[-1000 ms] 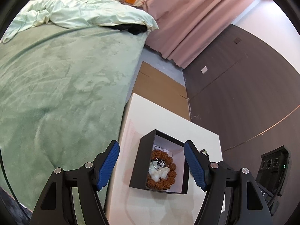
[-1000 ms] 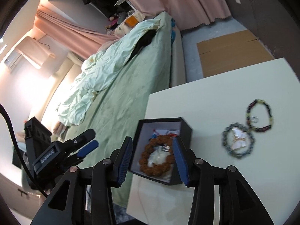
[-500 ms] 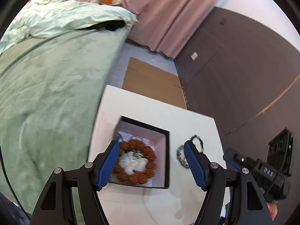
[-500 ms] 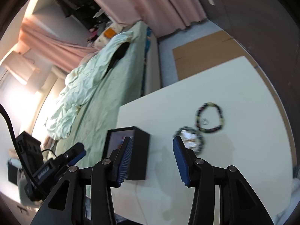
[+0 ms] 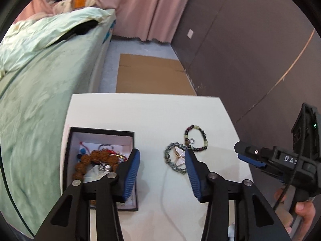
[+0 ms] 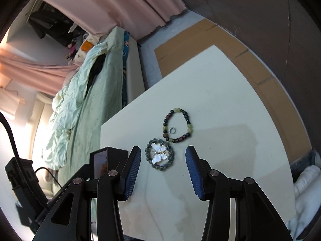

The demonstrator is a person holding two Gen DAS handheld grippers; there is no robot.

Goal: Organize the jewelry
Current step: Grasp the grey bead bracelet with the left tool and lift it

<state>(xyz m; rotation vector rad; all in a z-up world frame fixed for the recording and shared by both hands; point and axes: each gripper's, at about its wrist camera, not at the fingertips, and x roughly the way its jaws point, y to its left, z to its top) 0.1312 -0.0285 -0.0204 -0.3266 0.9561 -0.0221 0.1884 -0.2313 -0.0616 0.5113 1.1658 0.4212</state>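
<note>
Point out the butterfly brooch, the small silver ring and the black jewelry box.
butterfly brooch (image 6: 158,153): right wrist view, white wings.
small silver ring (image 6: 172,130): right wrist view, on its band, inside the multicolored bracelet.
black jewelry box (image 5: 131,134): left wrist view, far rim.

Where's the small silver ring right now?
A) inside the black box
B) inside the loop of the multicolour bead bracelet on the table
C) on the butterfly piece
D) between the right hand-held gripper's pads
B: in the right wrist view the small silver ring lies on the white table inside the loop of the multicolour bead bracelet, apart from the butterfly piece and outside the black box.
</note>
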